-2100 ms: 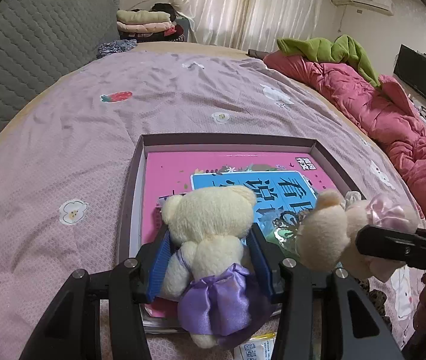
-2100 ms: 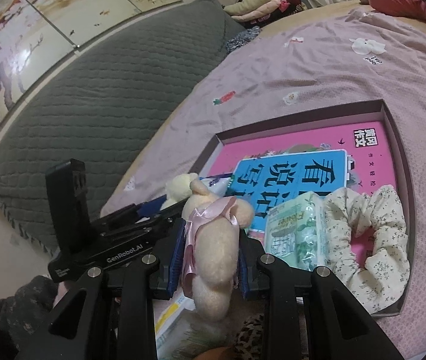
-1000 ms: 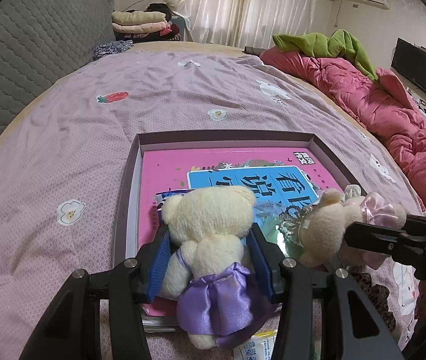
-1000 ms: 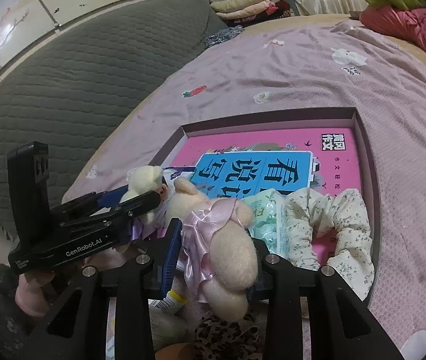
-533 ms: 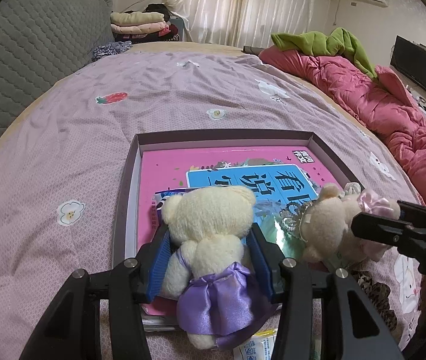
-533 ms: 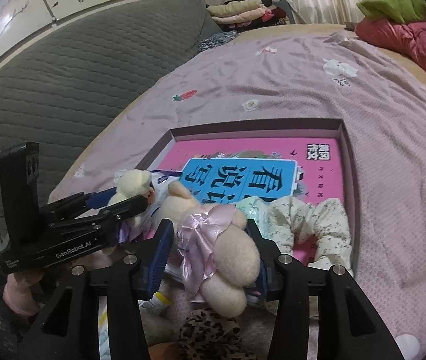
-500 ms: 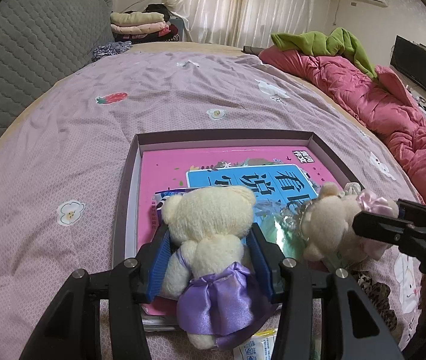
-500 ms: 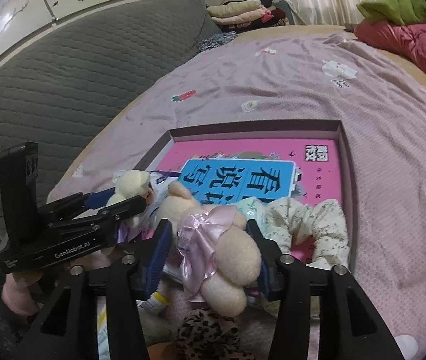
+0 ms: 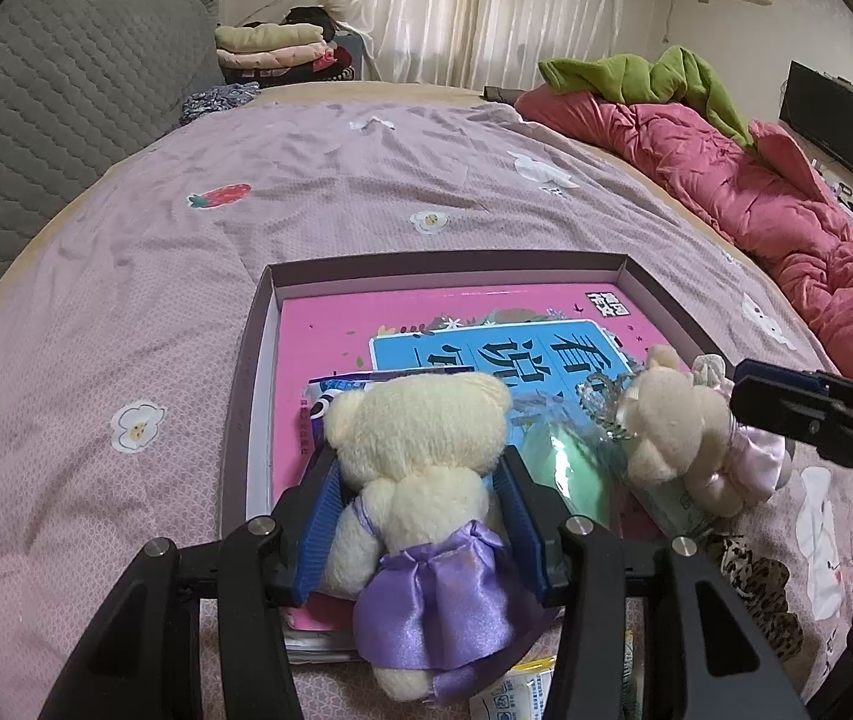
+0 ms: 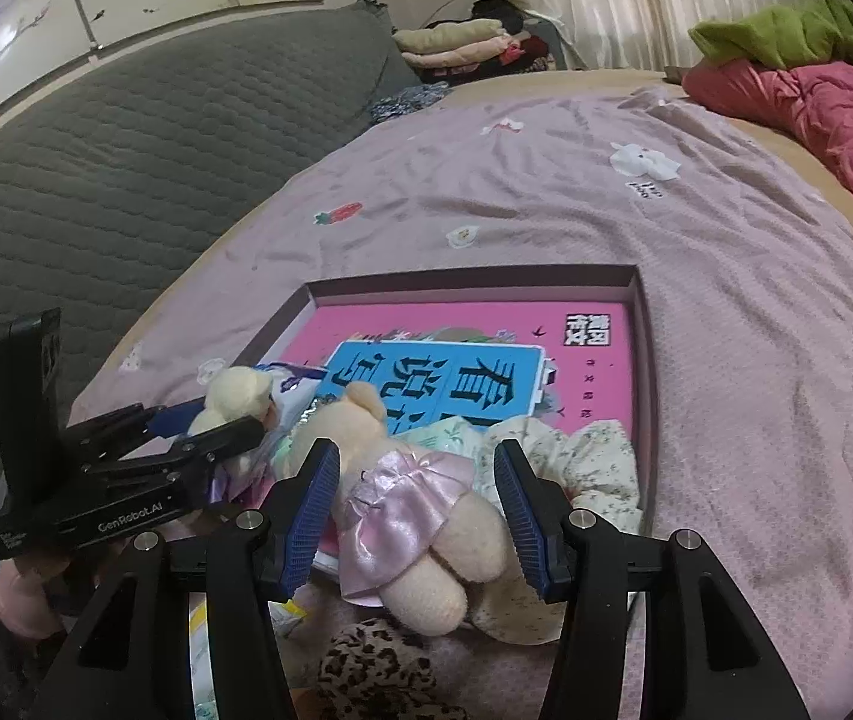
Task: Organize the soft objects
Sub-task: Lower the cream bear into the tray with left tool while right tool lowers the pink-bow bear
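- The right tool (image 10: 417, 501) stands open: its blue ribbed pads sit clear on either side of the cream plush bear in a pink satin skirt (image 10: 402, 504), which lies on the near end of the shallow dark-rimmed box (image 10: 645, 324), against a floral fabric scrunchie (image 10: 582, 468).
- The left tool (image 9: 420, 507) is clamped on the pale plush bear in a purple satin dress (image 9: 420, 480), held at the torso over the box's near-left part, above a pink and blue book (image 9: 426, 330).
- Judged step: release the pink-skirted bear, then place the purple one.
- Withdraw the right tool straight back along its fingers, so a pad doesn't snag the satin and drag the bear out.
- Set the purple bear on bare book cover, beside the other, not stacked.
- Lower until it rests before opening; a soft body rolls if dropped.
- The box sits on a mauve printed bedspread (image 9: 126, 300), so press lightly or it tilts.
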`<state>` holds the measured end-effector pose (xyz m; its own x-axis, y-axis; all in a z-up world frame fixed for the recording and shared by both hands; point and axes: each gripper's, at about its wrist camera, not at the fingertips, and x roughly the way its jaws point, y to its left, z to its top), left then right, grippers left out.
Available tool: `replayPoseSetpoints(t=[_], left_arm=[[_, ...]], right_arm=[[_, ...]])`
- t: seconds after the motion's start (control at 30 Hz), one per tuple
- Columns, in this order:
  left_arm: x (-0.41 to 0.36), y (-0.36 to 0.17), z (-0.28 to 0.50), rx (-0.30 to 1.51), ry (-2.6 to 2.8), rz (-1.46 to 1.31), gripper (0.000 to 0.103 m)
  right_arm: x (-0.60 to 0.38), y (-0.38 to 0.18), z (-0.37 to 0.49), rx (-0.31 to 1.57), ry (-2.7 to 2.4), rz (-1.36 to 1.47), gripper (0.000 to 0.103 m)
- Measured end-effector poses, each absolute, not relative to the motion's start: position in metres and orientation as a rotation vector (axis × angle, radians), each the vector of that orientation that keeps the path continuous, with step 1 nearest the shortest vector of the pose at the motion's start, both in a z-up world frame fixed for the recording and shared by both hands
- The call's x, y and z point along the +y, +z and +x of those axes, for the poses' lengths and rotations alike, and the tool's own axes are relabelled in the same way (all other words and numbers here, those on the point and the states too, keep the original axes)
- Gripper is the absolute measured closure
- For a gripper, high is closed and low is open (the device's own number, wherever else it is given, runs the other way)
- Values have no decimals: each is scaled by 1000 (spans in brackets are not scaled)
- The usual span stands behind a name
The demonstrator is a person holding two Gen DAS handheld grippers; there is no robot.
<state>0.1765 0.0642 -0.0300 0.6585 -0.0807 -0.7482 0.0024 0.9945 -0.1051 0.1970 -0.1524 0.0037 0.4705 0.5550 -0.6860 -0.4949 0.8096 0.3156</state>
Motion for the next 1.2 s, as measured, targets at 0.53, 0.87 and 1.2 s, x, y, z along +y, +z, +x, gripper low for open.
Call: replayPoseSetpoints(t=[0.53, 0.87, 1.2], left_arm=[[53, -20, 174, 779, -73, -78, 52], [52, -32, 185, 822, -63, -62, 51], [51, -36, 188, 840, -65, -48, 51]], right_arm=[[-153, 5, 197, 864, 653, 99, 47], [-152, 3, 196, 871, 656, 105, 47], [-153, 4, 196, 868, 652, 102, 47]])
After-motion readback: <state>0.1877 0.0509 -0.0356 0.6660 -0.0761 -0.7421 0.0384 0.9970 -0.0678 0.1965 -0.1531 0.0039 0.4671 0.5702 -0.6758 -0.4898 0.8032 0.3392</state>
